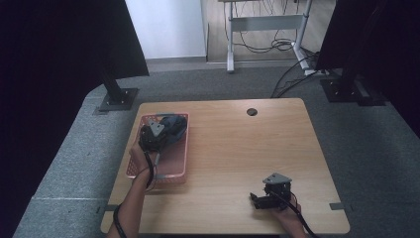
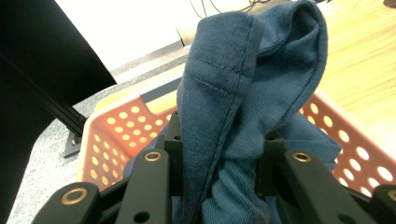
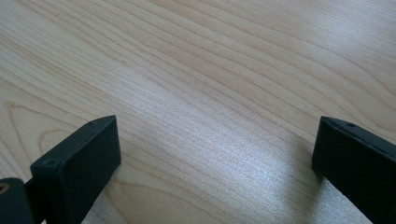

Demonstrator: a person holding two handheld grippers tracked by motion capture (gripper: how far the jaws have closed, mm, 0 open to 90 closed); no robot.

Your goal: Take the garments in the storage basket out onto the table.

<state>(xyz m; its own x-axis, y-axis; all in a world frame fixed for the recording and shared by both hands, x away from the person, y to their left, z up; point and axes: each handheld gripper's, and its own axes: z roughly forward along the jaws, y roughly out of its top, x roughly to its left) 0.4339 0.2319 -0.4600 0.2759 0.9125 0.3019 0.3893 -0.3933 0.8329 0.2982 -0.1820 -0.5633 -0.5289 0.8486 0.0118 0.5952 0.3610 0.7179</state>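
Item: blue garment (image 2: 243,93), knit cloth with a stitched hem. Location: clamped between the jaws of my left gripper (image 1: 152,133), over the far end of the pink basket (image 1: 174,166). The cloth bunches upward past the jaw tips and folds over; its long axis runs along the jaws, and its lower part trails down into the basket.

Item: pink basket, perforated walls, at the left side of the wooden table (image 1: 233,148). Contents: the trailing end of the garment; the near end looks bare.

Item: my left gripper, clenched on the garment, nearer hand for this work by far.

Item: my right gripper (image 1: 270,194), jaws spread wide with nothing between them, resting near the table's near edge, well apart from the basket.

Note: the coming move likely turns on lifting the cloth clear of the basket's wall toward open table at the right.
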